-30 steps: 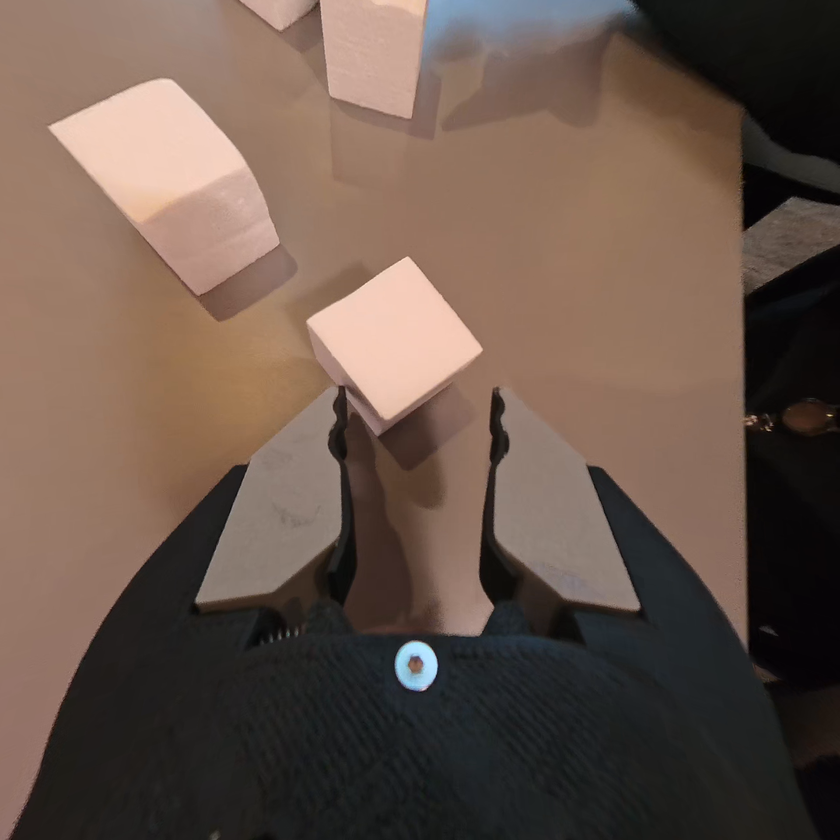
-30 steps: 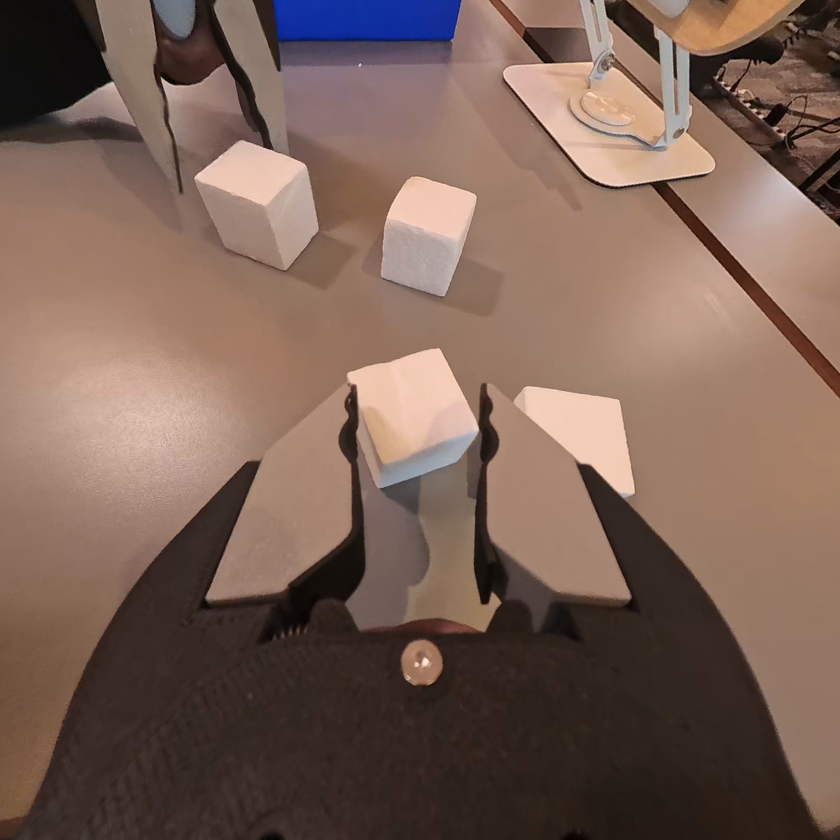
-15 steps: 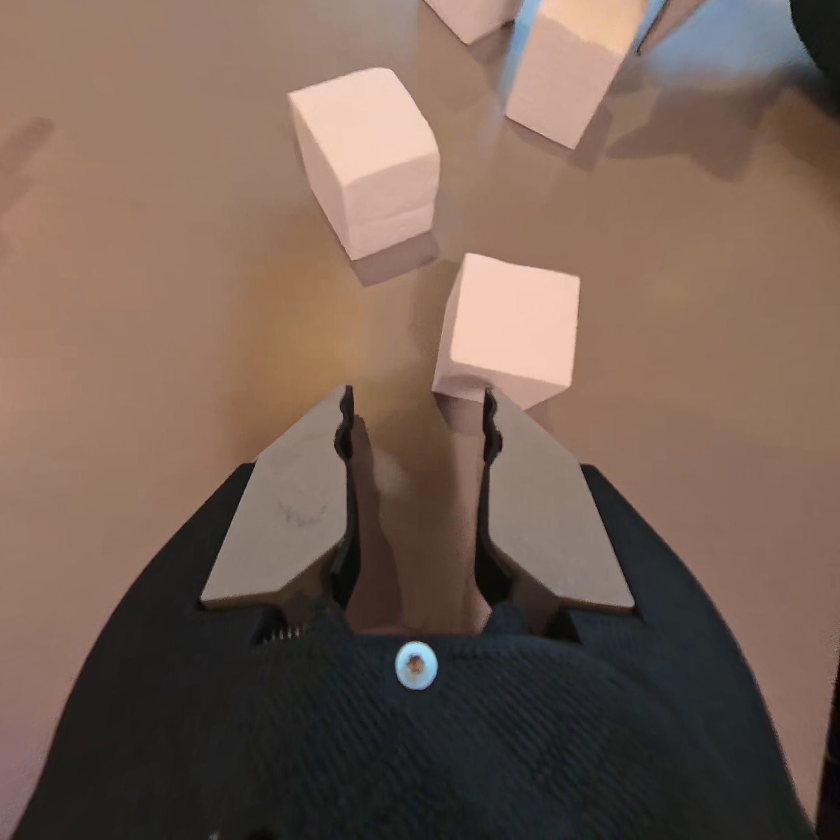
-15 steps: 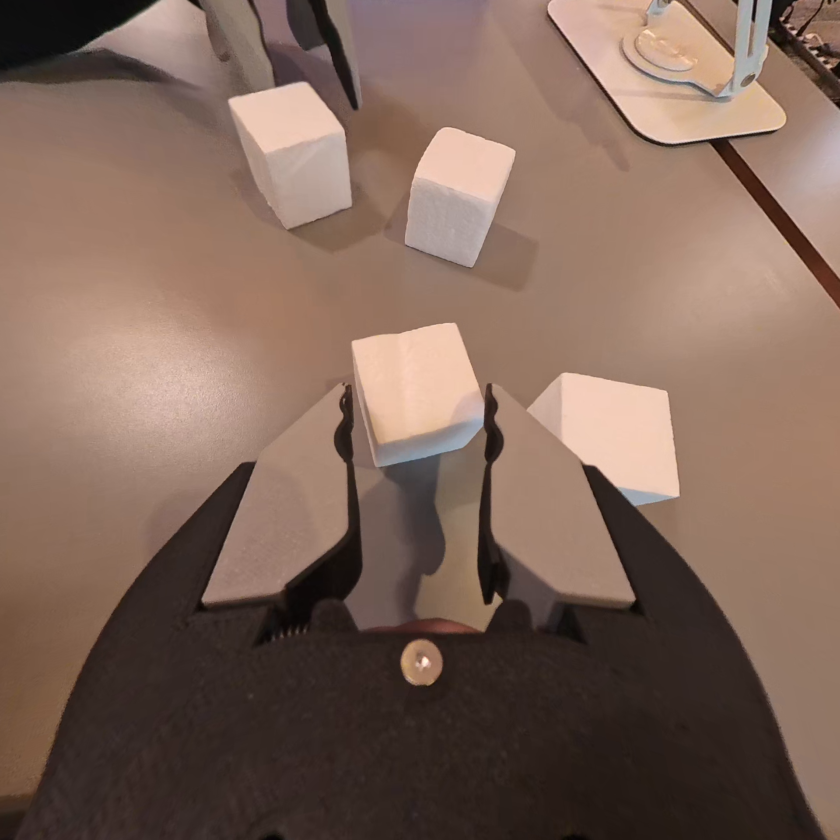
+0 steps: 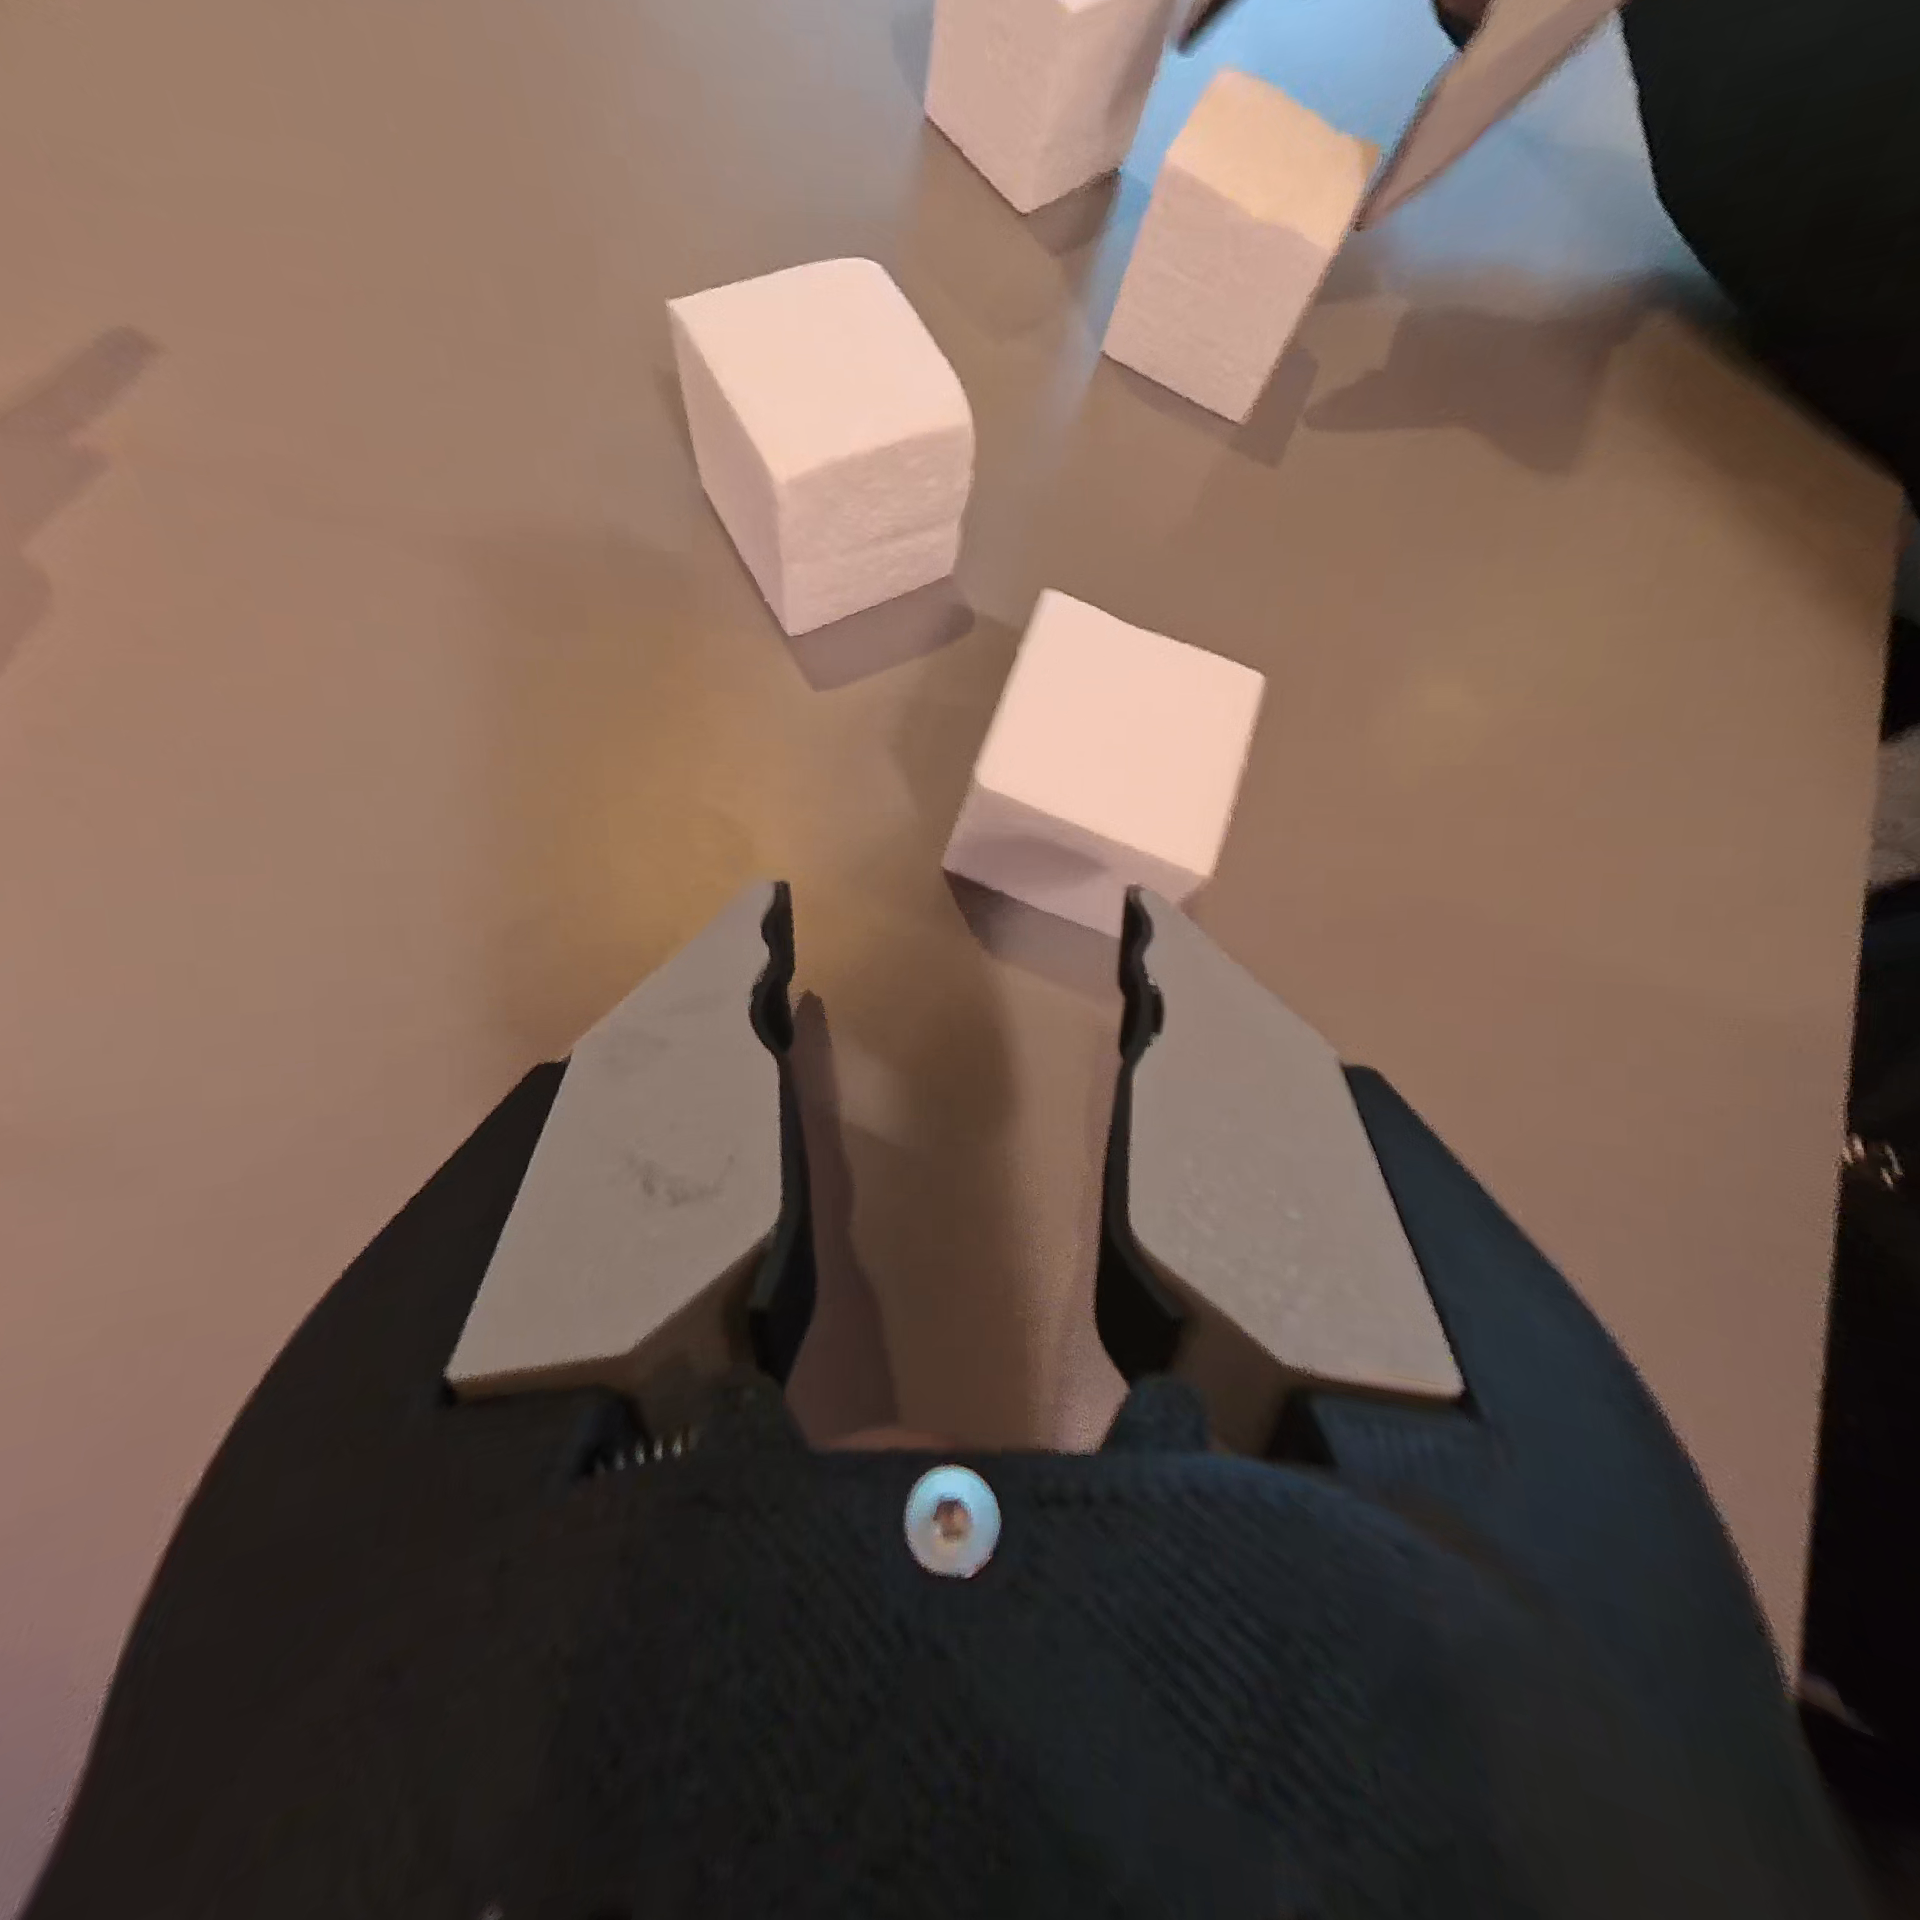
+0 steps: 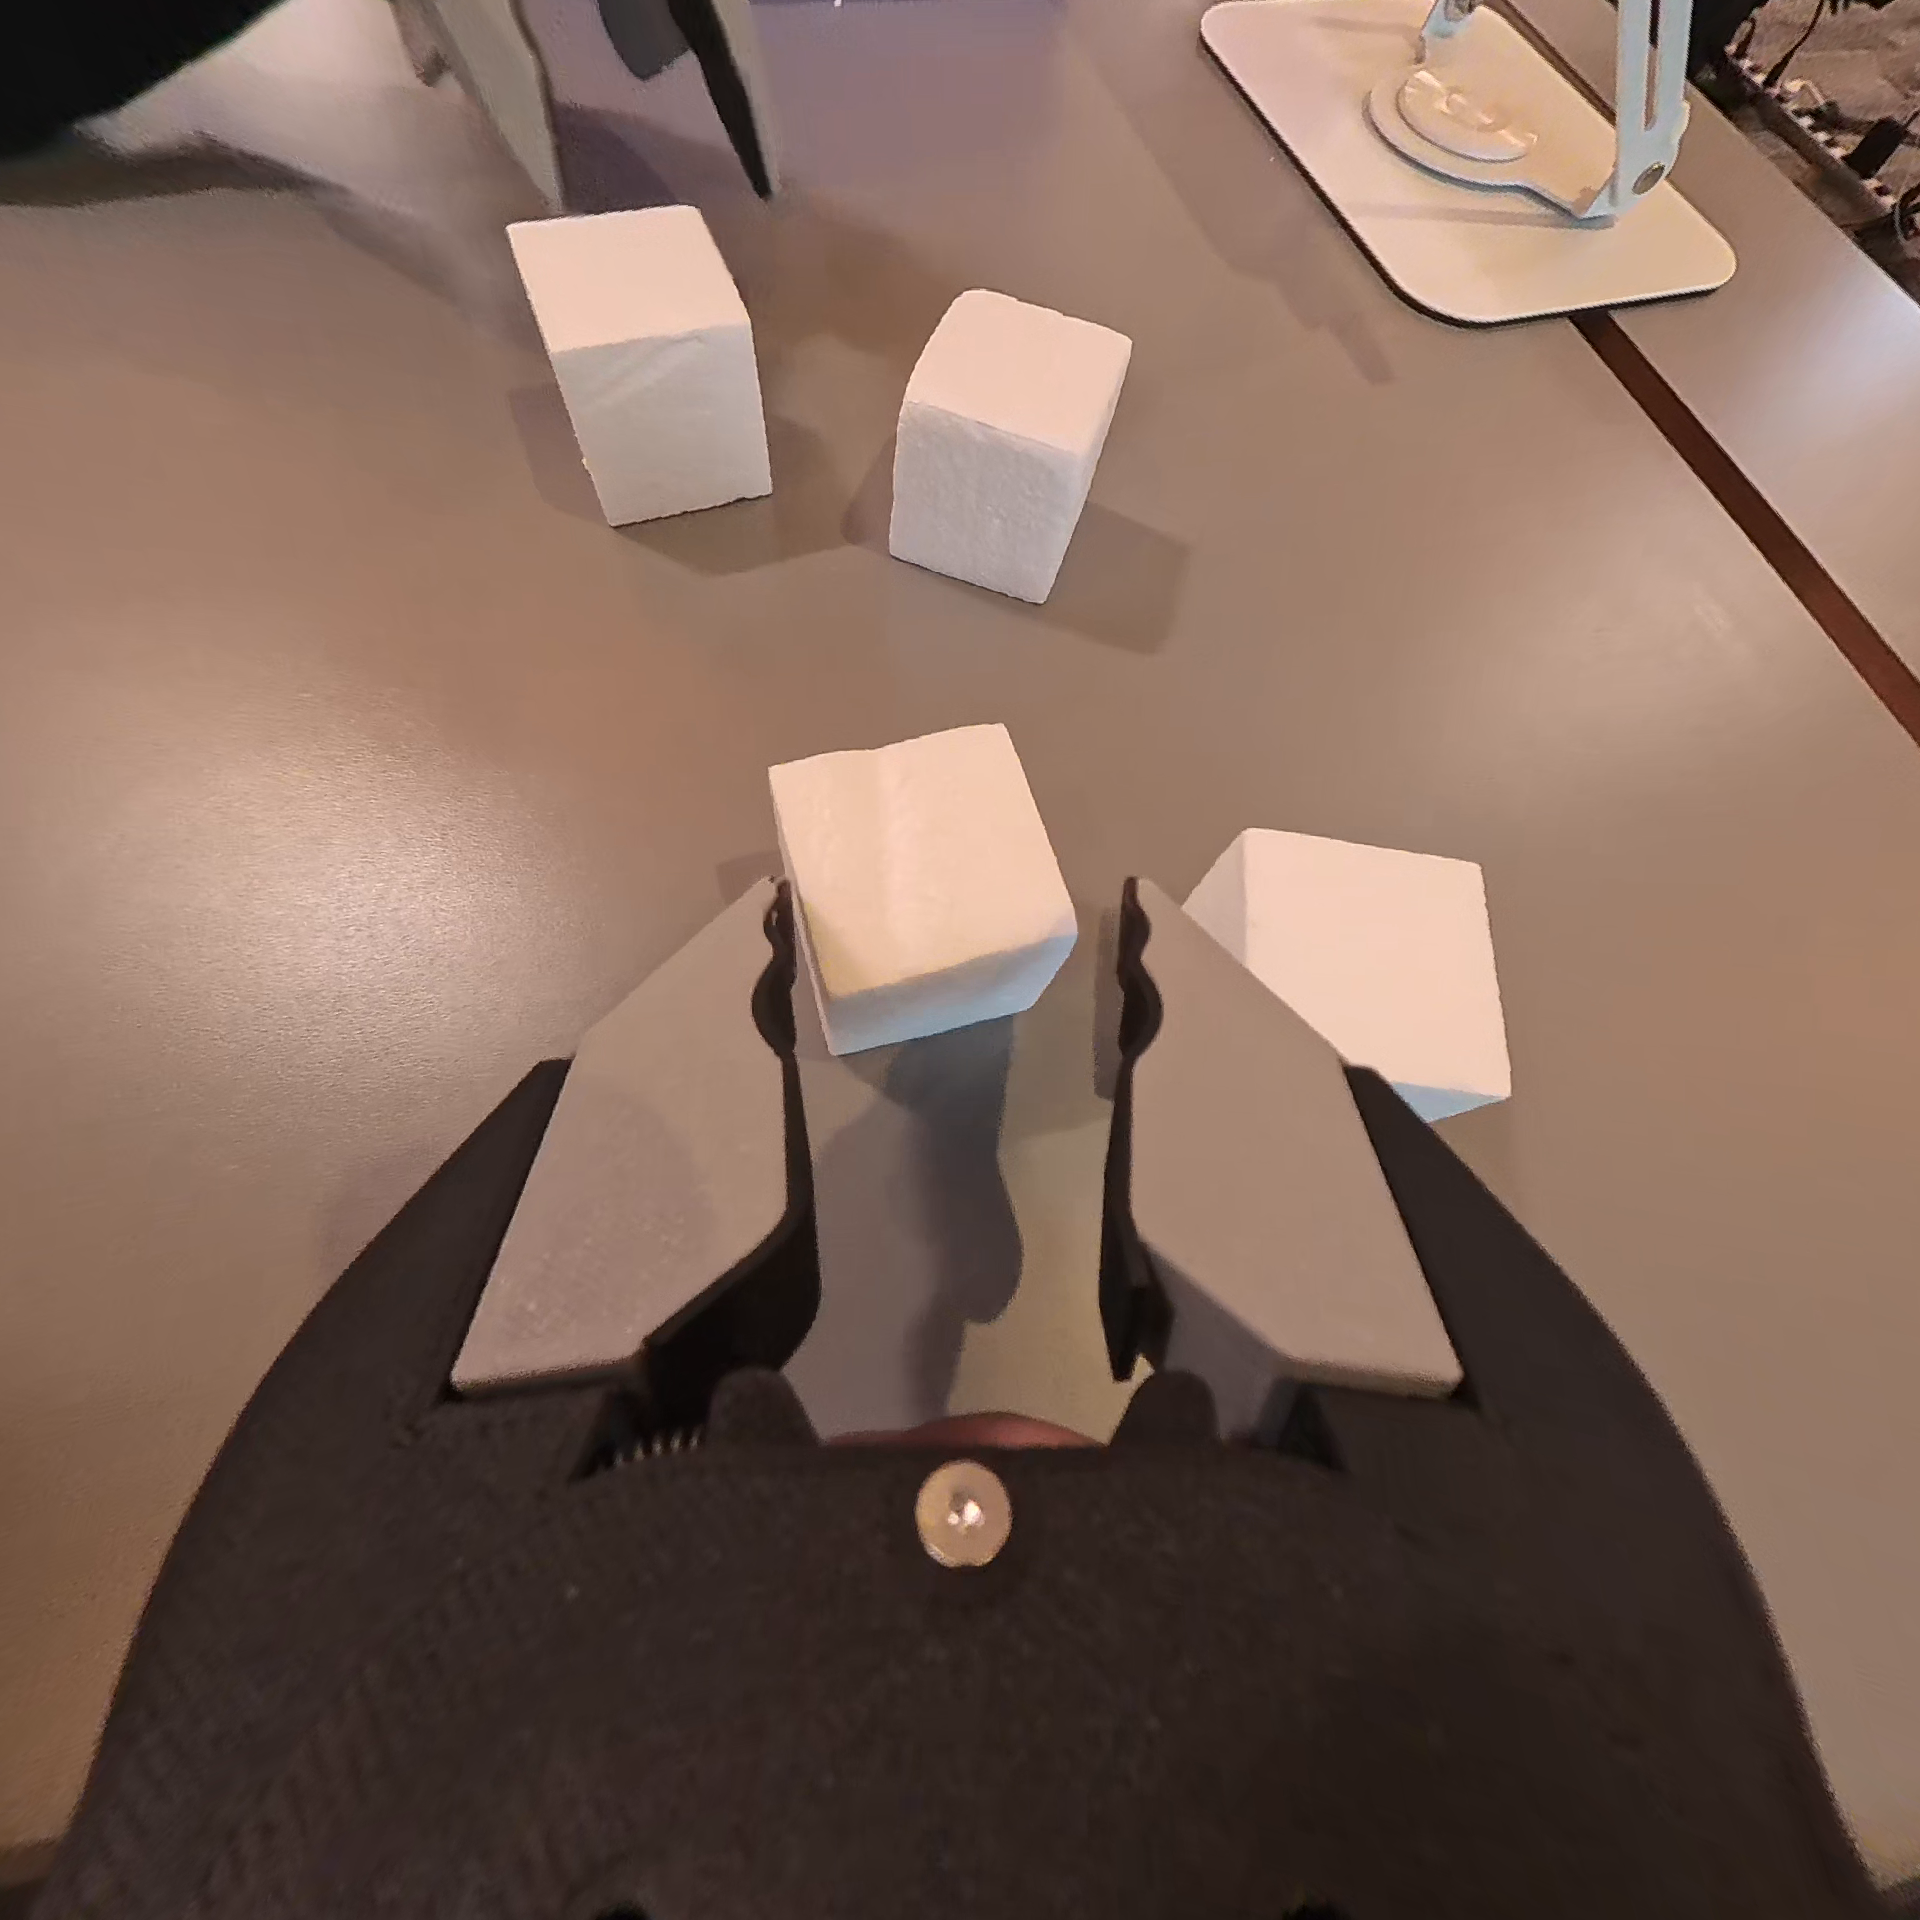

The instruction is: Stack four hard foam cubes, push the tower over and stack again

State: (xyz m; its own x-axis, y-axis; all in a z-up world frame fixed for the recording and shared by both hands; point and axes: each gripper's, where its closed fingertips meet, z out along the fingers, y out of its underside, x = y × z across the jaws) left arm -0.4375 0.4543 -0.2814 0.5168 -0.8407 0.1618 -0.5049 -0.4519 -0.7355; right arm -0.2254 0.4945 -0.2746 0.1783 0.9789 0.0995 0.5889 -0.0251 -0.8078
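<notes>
Four white foam cubes lie apart on the grey-brown table (image 6: 312,831), none stacked. My right gripper (image 6: 951,904) is open around one cube (image 6: 920,914). Its left finger is against the cube and there is a small gap at its right finger. That cube seems to rest on the table and also shows in the left wrist view (image 5: 1236,239). A second cube (image 6: 1351,956) sits just to its right. My left gripper (image 5: 951,914) is open and empty. A cube (image 5: 1112,748) lies just ahead of its right fingertip, and another cube (image 5: 831,436) lies farther on.
A white stand with a flat base plate (image 6: 1475,156) is at the far right of the table. A dark seam (image 6: 1766,520) runs along the table's right side. The table's edge (image 5: 1870,831), with dark space beyond it, is at the right of the left wrist view. The cube (image 5: 831,436) sits 9 cm or so from the ends of my left fingers. It turns up in the right wrist view (image 6: 961,329) as well.
My right gripper's jaws have widened slightly, and a gap now shows beside the cube it was gripping. My left gripper has swung round, so the nearest cube now lies ahead of its right finger.
</notes>
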